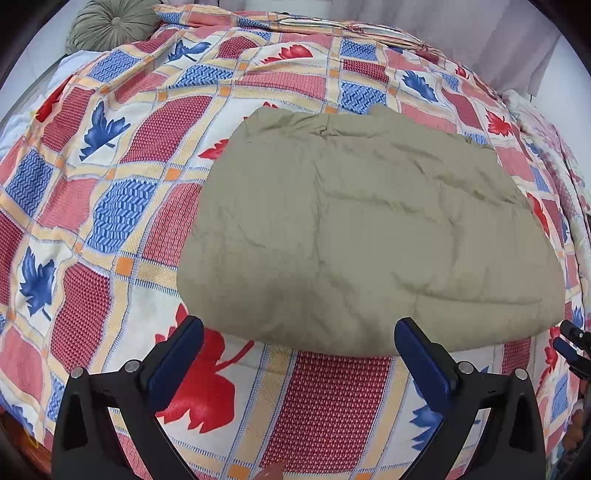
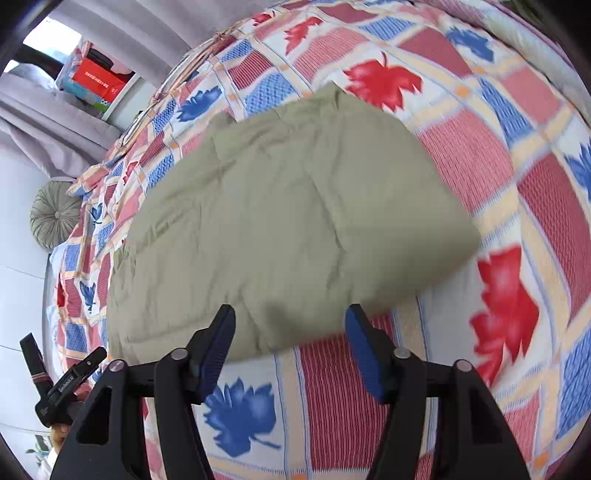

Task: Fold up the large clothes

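A khaki-green garment (image 1: 369, 236) lies folded into a thick rounded rectangle on the patterned bedspread (image 1: 110, 206). It also shows in the right wrist view (image 2: 288, 221). My left gripper (image 1: 299, 332) is open and empty, just above the near edge of the garment. My right gripper (image 2: 290, 321) is open and empty, also at the garment's near edge, not touching it. The right gripper shows at the right border of the left wrist view (image 1: 572, 347). The left gripper shows at the lower left of the right wrist view (image 2: 66, 384).
The bedspread (image 2: 480, 155) has red and blue leaf prints and covers the whole bed. A round green cushion (image 1: 110, 26) lies at the head of the bed. Grey curtains (image 2: 44, 122) and a shelf with a red box (image 2: 98, 79) stand beyond the bed.
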